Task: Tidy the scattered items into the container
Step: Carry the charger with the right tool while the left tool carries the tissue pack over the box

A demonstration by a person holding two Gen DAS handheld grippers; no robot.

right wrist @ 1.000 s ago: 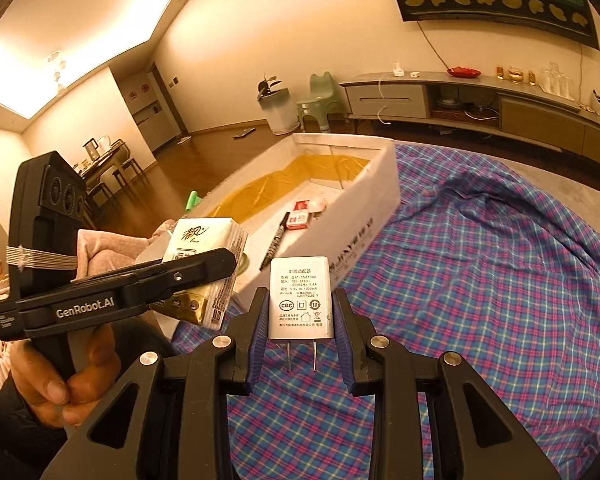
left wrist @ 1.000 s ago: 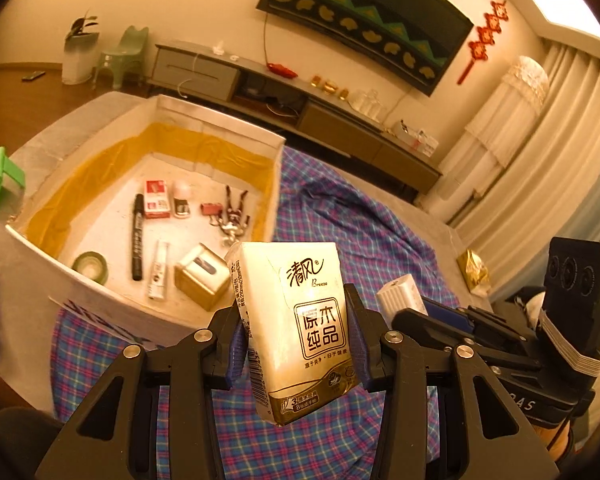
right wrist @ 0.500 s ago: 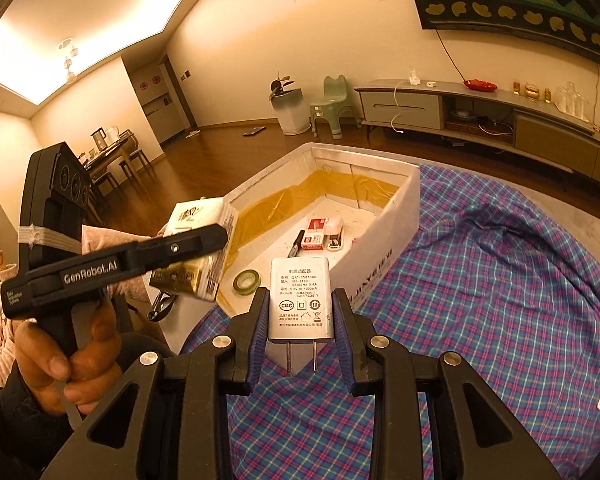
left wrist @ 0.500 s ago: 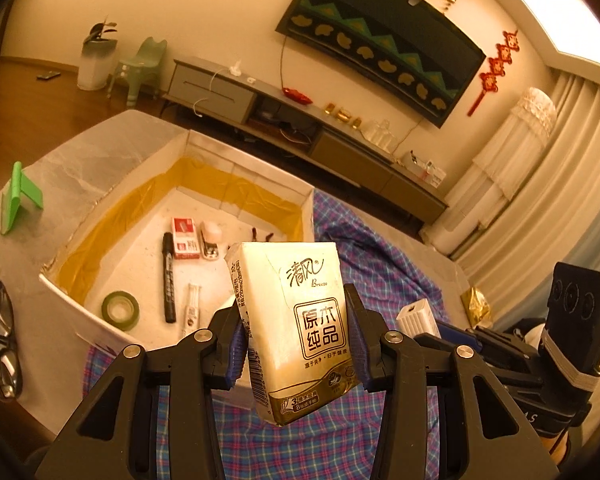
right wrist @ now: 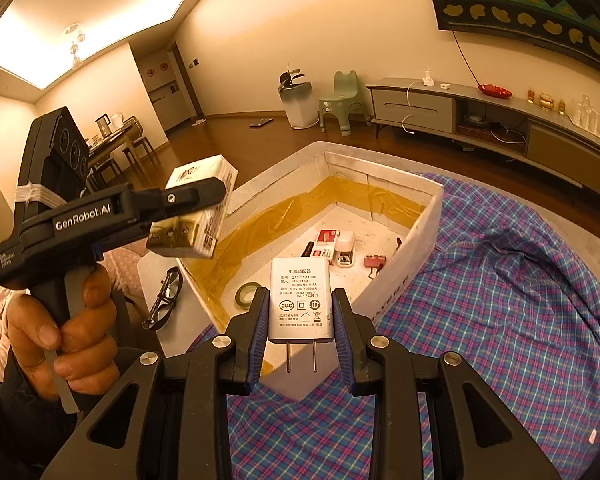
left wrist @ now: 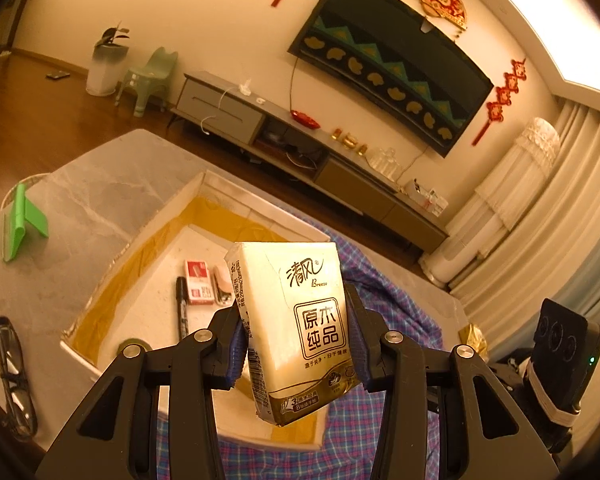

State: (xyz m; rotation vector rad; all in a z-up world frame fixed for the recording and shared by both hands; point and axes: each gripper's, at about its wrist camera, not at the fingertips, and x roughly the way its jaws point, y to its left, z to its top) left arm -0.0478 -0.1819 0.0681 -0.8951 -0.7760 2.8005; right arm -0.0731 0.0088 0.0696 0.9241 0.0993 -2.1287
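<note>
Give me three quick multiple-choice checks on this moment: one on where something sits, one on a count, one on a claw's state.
1. Where are the glasses?
A. inside the box
B. on the bare tabletop outside the box
C. on the checked cloth

2. How many metal prongs stick out of the charger?
A. one
B. two
C. three

3. What is the left claw doing?
A. hanging open and empty
B. clamped on a marker pen
C. clamped on the tissue pack

Answers:
1 B: the glasses lie on the pale tabletop beside the white box, not on the checked cloth.
2 B: two prongs point down from the charger held in the right claw.
3 C: both pads press the sides of the tissue pack, held in the air; the marker lies in the box.
</note>
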